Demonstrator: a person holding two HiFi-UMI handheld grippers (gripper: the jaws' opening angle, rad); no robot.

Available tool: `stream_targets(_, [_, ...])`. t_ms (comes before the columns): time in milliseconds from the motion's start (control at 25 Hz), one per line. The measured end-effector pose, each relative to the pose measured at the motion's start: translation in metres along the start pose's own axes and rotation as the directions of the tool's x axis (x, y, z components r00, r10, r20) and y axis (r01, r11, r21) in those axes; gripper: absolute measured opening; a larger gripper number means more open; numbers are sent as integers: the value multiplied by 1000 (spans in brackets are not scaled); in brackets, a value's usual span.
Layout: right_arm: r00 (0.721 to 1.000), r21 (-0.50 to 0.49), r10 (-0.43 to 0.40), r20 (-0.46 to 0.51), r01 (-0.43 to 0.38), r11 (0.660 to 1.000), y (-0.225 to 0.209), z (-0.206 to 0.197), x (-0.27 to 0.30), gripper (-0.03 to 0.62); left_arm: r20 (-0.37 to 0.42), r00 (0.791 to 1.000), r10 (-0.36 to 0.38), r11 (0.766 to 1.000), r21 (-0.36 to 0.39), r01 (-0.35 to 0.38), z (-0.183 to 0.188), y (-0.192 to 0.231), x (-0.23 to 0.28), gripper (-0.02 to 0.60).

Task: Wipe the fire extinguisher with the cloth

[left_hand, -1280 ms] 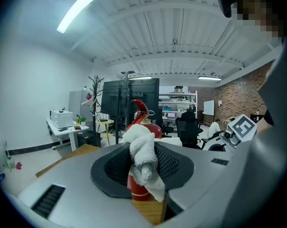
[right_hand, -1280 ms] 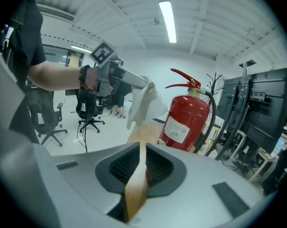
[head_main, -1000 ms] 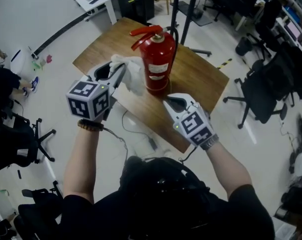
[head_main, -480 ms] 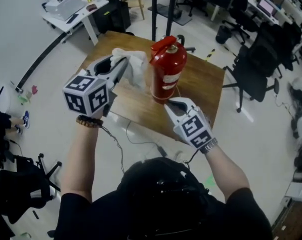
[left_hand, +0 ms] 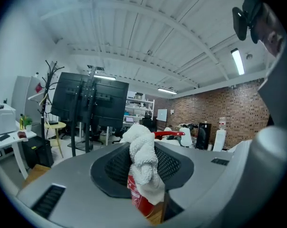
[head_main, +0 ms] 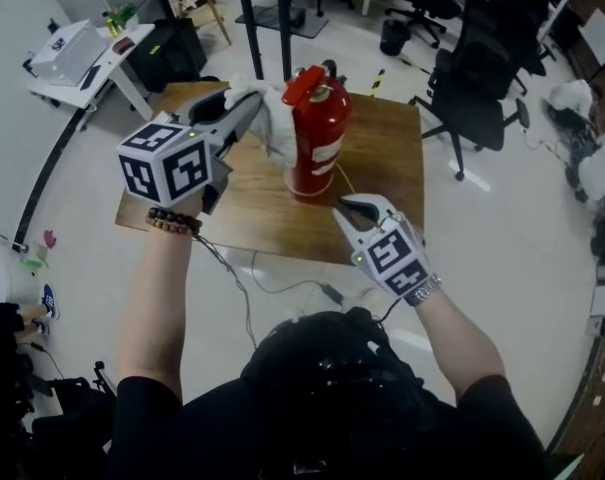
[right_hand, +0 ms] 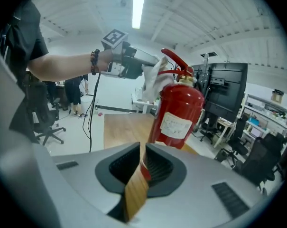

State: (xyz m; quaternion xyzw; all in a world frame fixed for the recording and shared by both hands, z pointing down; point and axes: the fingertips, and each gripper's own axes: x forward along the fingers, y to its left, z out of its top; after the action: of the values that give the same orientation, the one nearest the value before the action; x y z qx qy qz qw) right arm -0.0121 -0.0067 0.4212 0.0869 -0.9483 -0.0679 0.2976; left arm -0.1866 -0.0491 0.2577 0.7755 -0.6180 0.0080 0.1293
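Seen from the head camera, a red fire extinguisher (head_main: 317,133) stands upright on a small wooden table (head_main: 387,173) in an open office. Its red lever handle is at the top and a pale label sits on its body.

The left gripper (head_main: 250,110) is raised at the left of the cylinder, roughly level with its shoulder. In the left gripper view, its jaws are clamped on a bunched white cloth (left_hand: 143,163). The wad fills the space between the pads and spills out above and below them. The extinguisher's red body (left_hand: 139,202) shows just behind and below it. In the right gripper view the cloth (right_hand: 154,80) looks to rest against the upper part of the extinguisher (right_hand: 179,113), beside the handle.

The right gripper (head_main: 348,206) is held lower, over the near edge of the table, and points at the foot of the cylinder without touching it. Its jaws stand slightly apart, leaving a narrow slit with nothing held in it. Only the table's wood and a sliver of red show through the slit.

A beaded bracelet (head_main: 172,220) circles the person's left wrist. Black office chairs (head_main: 477,93) stand beyond the table at the right, and a white desk (head_main: 82,63) stands at the far left.
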Motion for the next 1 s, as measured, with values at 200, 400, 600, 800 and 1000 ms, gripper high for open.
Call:
stream_targets(200, [1000,21,-25,-20,25,999,-8,-4,4,52,-59,996,-70,997,-22,68,-13,1,17,117])
stream_targets(400, [999,21,-19,-27,20,1000,-9,-5,12,52,-160,985,-59,995,73,71,-28,-4,22,114])
stream_targets(600, [999,24,-4,-35,5,1000,-7,-2,25,52,-203,978,-36,992,109,59,-42,5,20,112])
stream_targets(800, [999,28,-1,-46,3,1000,-8,-2,35,52,-240,971,-12,992,117,41,-55,18,19,112])
stream_targets(1000, [997,51,1,-72,2,999,-8,-14,39,52,-299,954,10,992,126,29,-81,25,22,111])
